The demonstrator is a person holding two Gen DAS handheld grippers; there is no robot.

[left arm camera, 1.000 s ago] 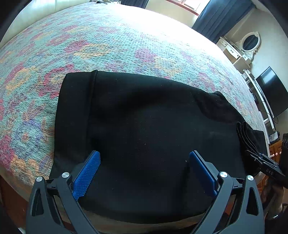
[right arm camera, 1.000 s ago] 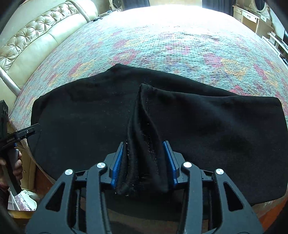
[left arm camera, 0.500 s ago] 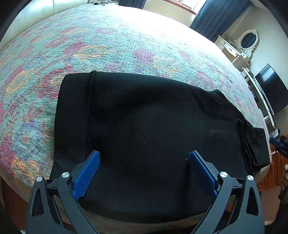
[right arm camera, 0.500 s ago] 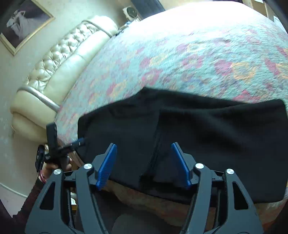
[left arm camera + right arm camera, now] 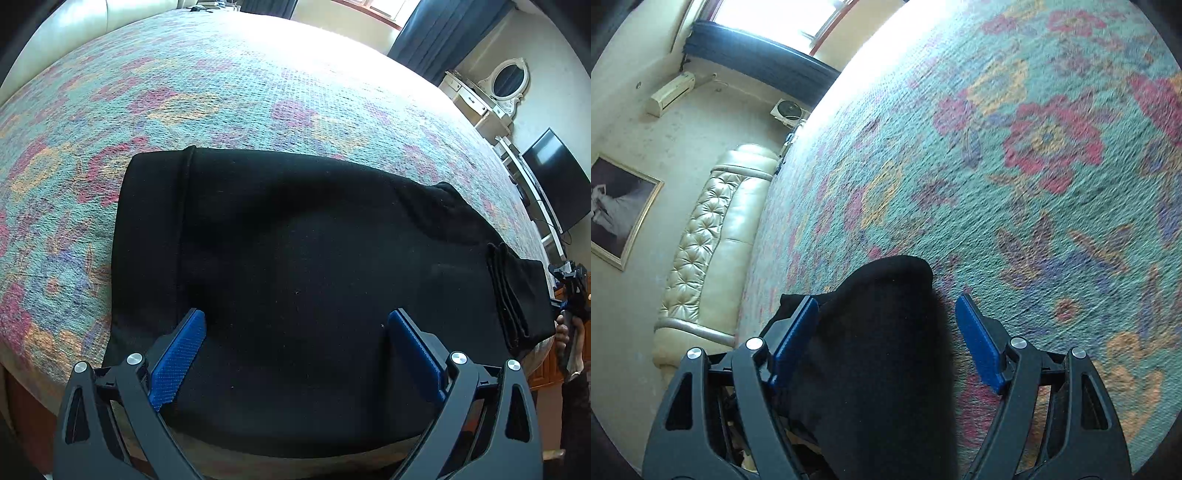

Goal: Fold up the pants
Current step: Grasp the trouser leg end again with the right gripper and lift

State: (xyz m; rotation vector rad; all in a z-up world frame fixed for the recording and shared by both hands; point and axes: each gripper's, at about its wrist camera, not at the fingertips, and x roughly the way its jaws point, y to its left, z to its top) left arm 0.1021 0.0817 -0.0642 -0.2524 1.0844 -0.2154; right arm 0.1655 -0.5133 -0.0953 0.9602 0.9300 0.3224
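Black pants (image 5: 295, 266) lie folded across the near part of a bed with a flowered bedspread (image 5: 229, 96), their long side running left to right along the near edge. In the left wrist view a seamed band of the cloth sits at the far left end, and at the right end the fabric is doubled into a thick stack of layers that reaches the bed's right edge. The left gripper (image 5: 295, 347) hangs over the near middle of the pants, its blue pads (image 5: 177, 363) spread wide, with cloth under the gap but nothing pinched. Past the right edge of the bed, a hand (image 5: 567, 332) holds the other tool. In the right wrist view the right gripper (image 5: 886, 332) has just been opening; its jaws stand wide, and the rounded end of the pants (image 5: 882, 350) lies between them, ungripped. A tufted cream headboard (image 5: 713, 254) stands at the far left there, under a framed picture (image 5: 618, 206).
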